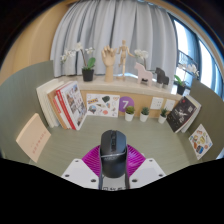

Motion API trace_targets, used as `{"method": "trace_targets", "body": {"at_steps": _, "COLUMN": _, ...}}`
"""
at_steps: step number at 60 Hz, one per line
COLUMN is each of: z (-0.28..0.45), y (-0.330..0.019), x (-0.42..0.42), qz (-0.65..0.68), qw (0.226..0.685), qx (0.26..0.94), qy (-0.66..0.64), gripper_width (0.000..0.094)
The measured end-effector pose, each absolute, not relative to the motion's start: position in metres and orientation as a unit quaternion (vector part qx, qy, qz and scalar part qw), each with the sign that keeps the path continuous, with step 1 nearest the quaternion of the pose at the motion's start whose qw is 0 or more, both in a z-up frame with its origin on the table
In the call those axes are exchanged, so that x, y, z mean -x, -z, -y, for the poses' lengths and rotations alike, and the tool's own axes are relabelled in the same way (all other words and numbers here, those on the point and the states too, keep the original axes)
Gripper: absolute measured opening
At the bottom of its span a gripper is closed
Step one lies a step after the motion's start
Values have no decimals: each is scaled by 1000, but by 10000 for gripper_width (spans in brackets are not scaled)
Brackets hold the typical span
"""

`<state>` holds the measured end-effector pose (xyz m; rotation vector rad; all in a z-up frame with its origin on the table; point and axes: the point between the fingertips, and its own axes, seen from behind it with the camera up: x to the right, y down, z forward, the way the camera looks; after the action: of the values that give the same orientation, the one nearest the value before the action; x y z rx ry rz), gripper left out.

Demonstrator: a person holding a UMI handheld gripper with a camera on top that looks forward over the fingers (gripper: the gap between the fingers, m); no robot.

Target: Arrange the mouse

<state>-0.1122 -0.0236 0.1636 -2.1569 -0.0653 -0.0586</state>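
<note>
1. Dark grey computer mouse [111,150] sits between the 2 fingers of the gripper [111,168], on the pale desk [60,150].
2. Magenta pads [97,160] press both flanks of it; fingers narrowed, gripping.
3. Beyond: upright books [62,105], small potted plants [144,114], wooden hand model [107,58] on curved shelf [150,90].

The mouse [111,152] is black with a smooth, matte, rounded shell and a scroll wheel set in a slot near its far end. It points lengthwise away from the camera, upright on its belly. It sits between the fingers of the hand-held gripper [111,172], whose magenta pads [95,162] flank its sides.
</note>
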Motion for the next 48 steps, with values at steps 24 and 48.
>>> {"method": "trace_targets", "body": {"at_steps": 24, "z": 27, "y": 7, "x": 91, "qz": 30, "qw": 340, "qx": 940, "qy": 3, "gripper_width": 296}}
{"method": "trace_targets", "body": {"at_steps": 48, "z": 25, "y": 12, "x": 81, "qz": 29, "qw": 313, "qx": 949, "qy": 20, "gripper_width": 671}}
